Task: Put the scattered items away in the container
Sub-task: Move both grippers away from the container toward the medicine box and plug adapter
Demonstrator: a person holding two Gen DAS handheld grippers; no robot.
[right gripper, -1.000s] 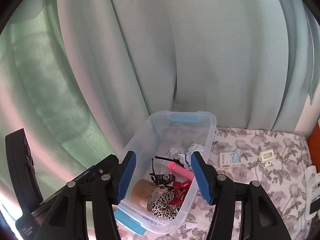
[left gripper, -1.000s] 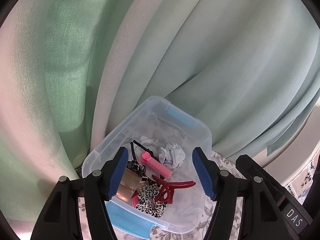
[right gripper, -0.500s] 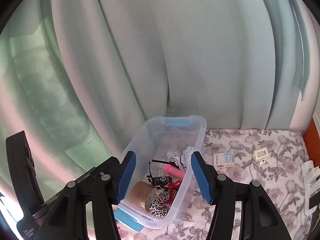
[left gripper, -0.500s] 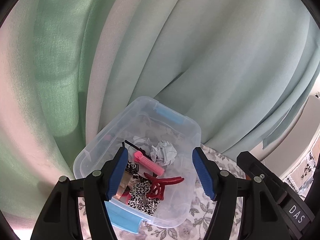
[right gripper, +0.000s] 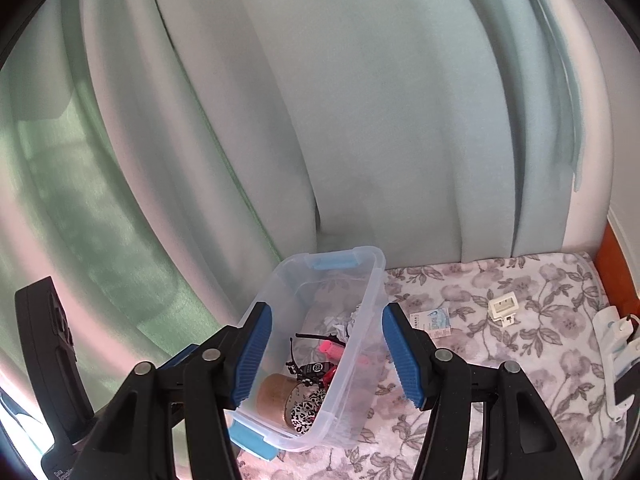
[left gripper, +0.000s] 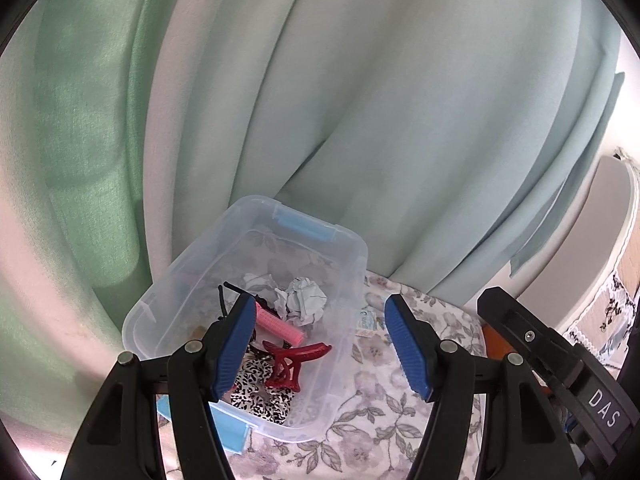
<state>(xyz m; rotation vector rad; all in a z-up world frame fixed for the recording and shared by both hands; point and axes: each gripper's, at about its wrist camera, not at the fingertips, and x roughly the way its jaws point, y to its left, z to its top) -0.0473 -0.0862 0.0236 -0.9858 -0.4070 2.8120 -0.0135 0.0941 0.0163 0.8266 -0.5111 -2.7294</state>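
Note:
A clear plastic bin [left gripper: 362,256] with blue handles stands on a floral bedspread [left gripper: 380,420] against a curtain. In it lie crumpled paper [left gripper: 306,298], a pink roller [left gripper: 280,326], a red hair claw [left gripper: 294,360] and a leopard-print scrunchie [left gripper: 256,394]. My left gripper [left gripper: 322,346] hovers open above the bin's near side, with nothing between its pads. The right wrist view shows the bin [right gripper: 376,280] with a brown tape roll [right gripper: 276,394] and a black strap [right gripper: 316,368] as well. My right gripper [right gripper: 326,354] is open and empty in front of the bin.
On the bedspread [right gripper: 500,380] right of the bin lie a small printed packet [right gripper: 434,320] and a white plug adapter [right gripper: 504,306]. A white device [right gripper: 612,344] lies at the far right. A pale green curtain [right gripper: 360,120] hangs close behind the bin.
Both grippers have drawn back and risen a little; the bin looks smaller and farther in both views, and more bedspread shows. Both stay open and empty.

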